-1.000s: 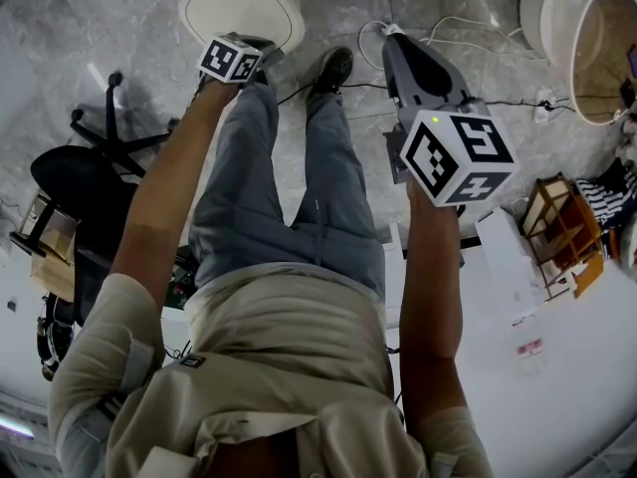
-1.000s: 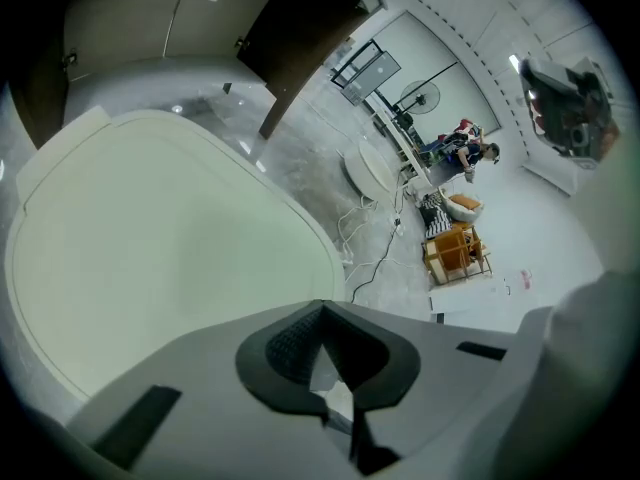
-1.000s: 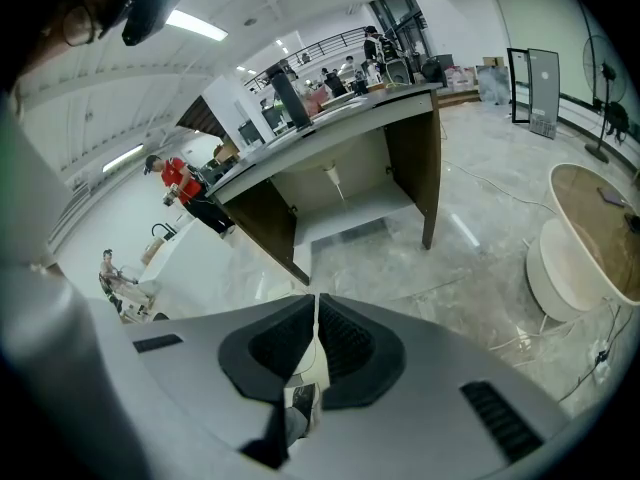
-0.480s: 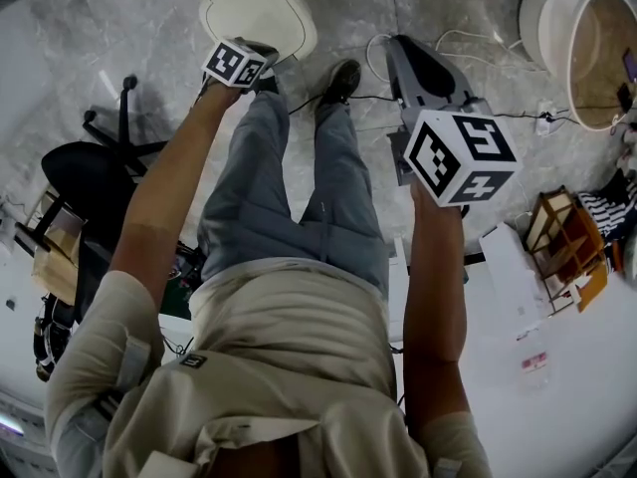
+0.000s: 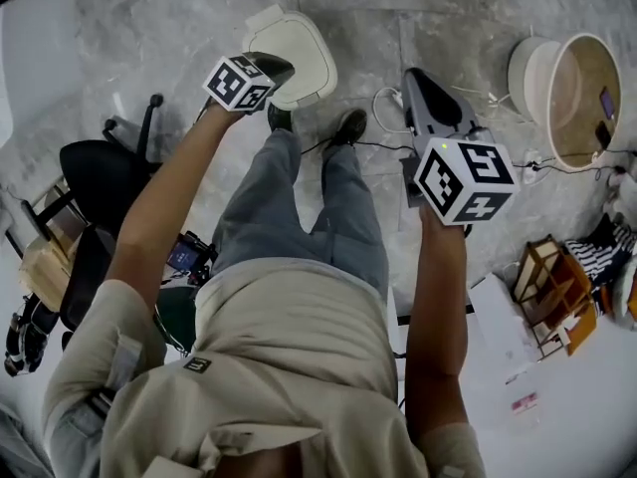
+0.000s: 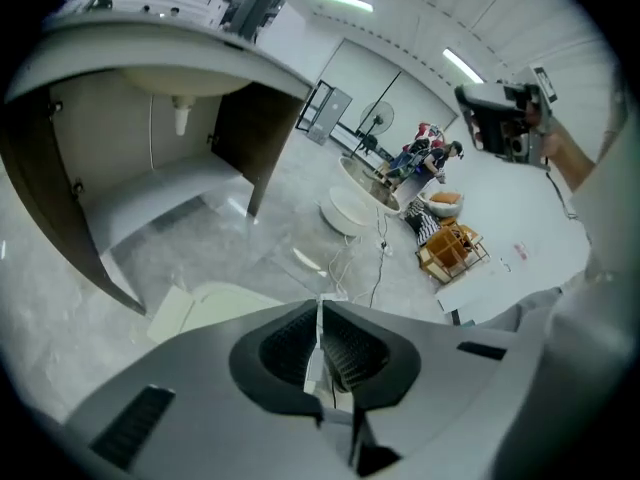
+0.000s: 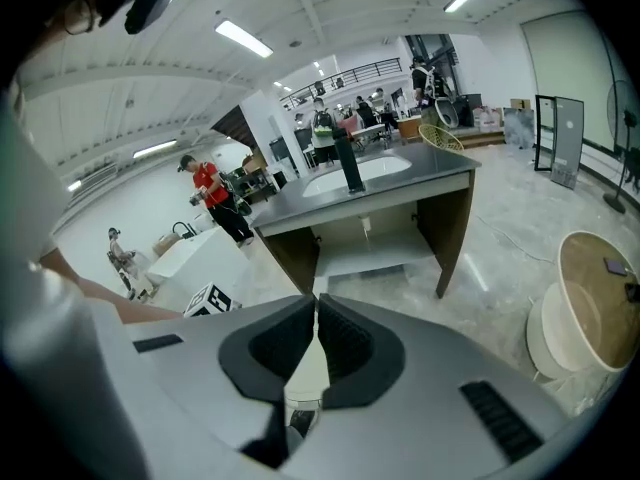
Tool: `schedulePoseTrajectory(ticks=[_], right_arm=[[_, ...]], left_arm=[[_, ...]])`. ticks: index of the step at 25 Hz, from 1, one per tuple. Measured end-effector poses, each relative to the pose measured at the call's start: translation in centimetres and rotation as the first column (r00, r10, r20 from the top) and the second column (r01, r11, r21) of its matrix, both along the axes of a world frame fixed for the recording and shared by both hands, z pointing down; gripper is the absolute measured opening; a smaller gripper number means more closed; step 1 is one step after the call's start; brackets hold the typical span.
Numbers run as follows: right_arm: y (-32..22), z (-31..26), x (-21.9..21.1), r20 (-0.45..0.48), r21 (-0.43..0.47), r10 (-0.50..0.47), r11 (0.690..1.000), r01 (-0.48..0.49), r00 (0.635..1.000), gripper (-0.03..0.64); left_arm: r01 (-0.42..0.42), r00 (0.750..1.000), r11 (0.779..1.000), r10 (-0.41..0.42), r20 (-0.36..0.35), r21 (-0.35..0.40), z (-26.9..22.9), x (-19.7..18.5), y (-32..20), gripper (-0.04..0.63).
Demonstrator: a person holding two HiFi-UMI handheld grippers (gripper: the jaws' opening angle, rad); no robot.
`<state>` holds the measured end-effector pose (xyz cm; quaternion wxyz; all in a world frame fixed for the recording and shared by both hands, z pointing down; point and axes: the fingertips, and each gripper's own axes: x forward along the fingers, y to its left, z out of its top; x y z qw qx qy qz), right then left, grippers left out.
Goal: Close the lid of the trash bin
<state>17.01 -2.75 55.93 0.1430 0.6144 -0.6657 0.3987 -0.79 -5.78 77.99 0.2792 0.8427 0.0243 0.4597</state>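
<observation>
Head view: a white bin (image 5: 296,46) is seen standing on the floor (image 5: 129,28) just ahead of the person's shoes. Its pale lid (image 5: 299,38) is seen lying flat across the top, with no opening visible, so it is judged to be shut already or very nearly so. The left gripper (image 5: 275,68) is held over the near edge of the bin. Whether the lid is touched cannot be told from above. In the left gripper view the jaws are seen pressed together with nothing gripped, and the bin lies just below and left of their tips. The right gripper (image 5: 416,81) is held well to the right of the bin, over bare floor and a cable (image 5: 383,122). Its jaws are likewise clenched and nothing is held in them. A round tub (image 5: 557,127) stands far to the right of the bin and is not involved. Little is judged to be left beyond a last press, if the lid is not fully seated.
</observation>
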Motion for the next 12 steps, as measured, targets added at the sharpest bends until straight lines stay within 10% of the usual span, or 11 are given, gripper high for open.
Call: schedulePoseTrajectory(ticks=[12], right_arm=[[-1.6,-12.0,-2.7,-0.056,0.139,-0.065,0.988,0.072,0.996,0.026]], left_arm=[[0.134,0.954,0.969,-0.070,-0.291,0.206,-24.5,-1.4,-5.9,0.017]])
